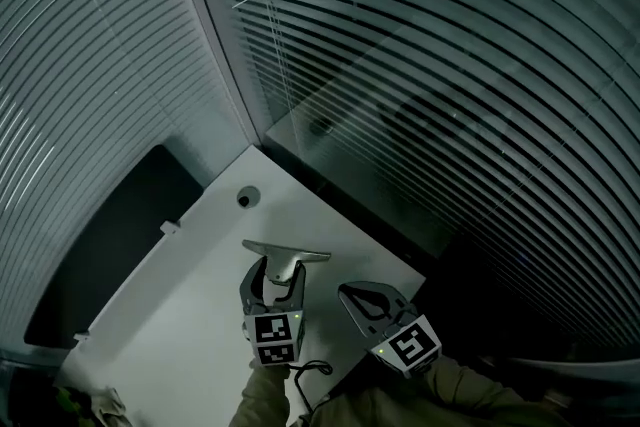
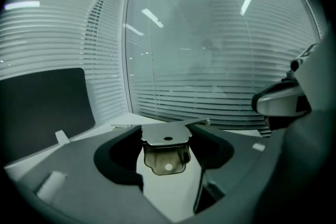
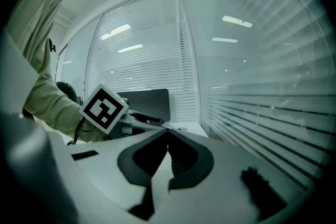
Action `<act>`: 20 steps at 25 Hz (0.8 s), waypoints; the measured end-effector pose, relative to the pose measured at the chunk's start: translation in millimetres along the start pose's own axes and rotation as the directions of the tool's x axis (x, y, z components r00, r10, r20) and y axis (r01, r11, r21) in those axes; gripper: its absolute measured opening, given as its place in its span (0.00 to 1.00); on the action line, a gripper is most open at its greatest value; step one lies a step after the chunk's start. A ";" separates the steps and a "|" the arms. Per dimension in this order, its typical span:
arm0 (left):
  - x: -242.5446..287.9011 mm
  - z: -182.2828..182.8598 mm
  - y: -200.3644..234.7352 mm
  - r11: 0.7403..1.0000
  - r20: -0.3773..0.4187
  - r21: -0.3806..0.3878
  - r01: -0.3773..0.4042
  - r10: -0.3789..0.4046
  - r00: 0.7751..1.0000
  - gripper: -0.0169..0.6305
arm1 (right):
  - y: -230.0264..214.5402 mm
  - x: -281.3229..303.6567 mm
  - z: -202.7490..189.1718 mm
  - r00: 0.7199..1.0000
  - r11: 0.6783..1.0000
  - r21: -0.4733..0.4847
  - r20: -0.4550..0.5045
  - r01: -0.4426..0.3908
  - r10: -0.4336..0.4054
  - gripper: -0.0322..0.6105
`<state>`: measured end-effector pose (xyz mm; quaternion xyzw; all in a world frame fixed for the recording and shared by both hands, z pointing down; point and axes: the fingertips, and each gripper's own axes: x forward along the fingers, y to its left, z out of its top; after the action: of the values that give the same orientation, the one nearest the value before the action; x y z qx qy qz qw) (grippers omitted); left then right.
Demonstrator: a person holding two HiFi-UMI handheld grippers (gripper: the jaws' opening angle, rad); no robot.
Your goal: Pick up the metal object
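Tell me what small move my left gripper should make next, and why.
Probably a short, straight lift. The left gripper has its jaws closed on the metal object, which sits squarely between them, low over the white table. I cannot tell whether it has cleared the surface. The right gripper is shut, empty and off to the side, so nothing blocks the way up.

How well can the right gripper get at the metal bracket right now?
Probably yes: nothing stands between the right gripper and the metal bracket. But its jaws are together, and the left gripper already clamps the bracket.
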<state>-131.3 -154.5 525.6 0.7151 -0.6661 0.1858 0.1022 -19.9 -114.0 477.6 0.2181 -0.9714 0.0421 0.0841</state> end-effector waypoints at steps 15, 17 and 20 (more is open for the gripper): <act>-175.2 16.8 29.8 0.991 0.182 0.011 -0.136 0.131 0.975 0.47 | 75.2 12.3 66.3 0.984 0.983 -0.083 0.061 -0.161 0.166 0.06; -184.2 20.3 26.9 0.990 0.206 0.023 -0.140 0.132 0.970 0.47 | 83.1 12.5 69.1 0.981 0.980 -0.092 0.065 -0.174 0.180 0.06; -193.4 24.2 23.0 0.990 0.213 0.005 -0.139 0.134 0.968 0.47 | 90.7 10.5 70.4 0.981 0.979 -0.103 0.073 -0.174 0.182 0.06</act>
<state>-159.3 10.8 423.5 0.6843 -0.7189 0.1217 0.0105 -78.5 -44.9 406.2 0.1276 -0.9905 -0.0064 0.0506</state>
